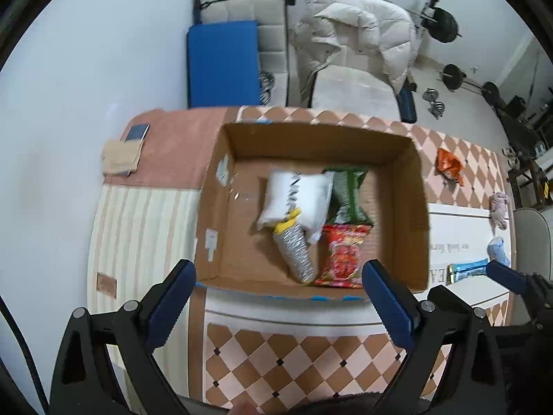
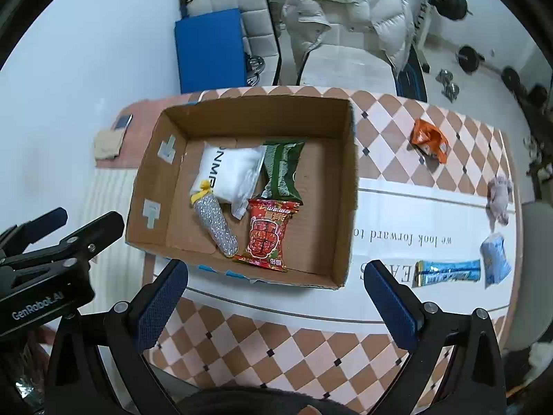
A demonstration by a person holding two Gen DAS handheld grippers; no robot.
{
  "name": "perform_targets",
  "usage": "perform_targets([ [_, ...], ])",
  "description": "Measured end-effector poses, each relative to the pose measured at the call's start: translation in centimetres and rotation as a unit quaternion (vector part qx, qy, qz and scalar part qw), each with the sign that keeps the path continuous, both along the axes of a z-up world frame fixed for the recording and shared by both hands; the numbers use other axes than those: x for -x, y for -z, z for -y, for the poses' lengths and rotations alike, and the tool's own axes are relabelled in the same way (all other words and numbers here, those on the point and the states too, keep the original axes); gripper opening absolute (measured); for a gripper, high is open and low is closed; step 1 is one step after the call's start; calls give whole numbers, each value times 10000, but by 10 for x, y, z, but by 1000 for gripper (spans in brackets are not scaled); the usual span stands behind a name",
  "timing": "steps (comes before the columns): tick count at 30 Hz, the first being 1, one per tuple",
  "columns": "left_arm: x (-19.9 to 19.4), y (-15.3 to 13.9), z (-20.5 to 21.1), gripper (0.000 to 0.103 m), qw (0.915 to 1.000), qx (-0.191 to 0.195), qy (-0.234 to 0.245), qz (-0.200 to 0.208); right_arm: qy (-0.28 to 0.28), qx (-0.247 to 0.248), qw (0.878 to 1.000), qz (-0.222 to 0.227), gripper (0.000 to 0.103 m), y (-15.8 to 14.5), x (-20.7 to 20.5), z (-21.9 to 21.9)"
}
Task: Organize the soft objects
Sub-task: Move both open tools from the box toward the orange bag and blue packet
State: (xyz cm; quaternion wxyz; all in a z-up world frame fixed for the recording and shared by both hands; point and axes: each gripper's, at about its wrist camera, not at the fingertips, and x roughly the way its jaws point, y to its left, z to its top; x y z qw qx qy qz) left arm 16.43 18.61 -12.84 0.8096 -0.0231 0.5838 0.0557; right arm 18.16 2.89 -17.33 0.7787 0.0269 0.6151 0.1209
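Observation:
An open cardboard box stands on the checkered table. In it lie a white pillow pack, a green snack bag, a red snack bag and a silver sequined pouch with a yellow end. On the table to the right lie an orange bag, a pink soft toy, a light blue bag and a blue bar wrapper. My left gripper is open and empty above the box's near edge. My right gripper is open and empty above the table near the box.
A phone and a beige cloth lie on the table's far left. A chair with a white puffer jacket, a blue mat and barbell weights stand behind the table.

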Motion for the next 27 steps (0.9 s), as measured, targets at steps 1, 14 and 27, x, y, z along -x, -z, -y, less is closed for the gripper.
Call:
perform_targets([
  [1,-4,-3,9,98,9999,-80,121,37,142,-95,9998,-49,103,0,-2,14],
  [14,-139,29,205,98,9754,-484,2105,-451,3136,-300,9464,-707,103,53,-23,304],
  [27,-252,155,370,98,9386,-392,2828,-1939,4390,-348,8755,-1989,103,187,-61,463],
])
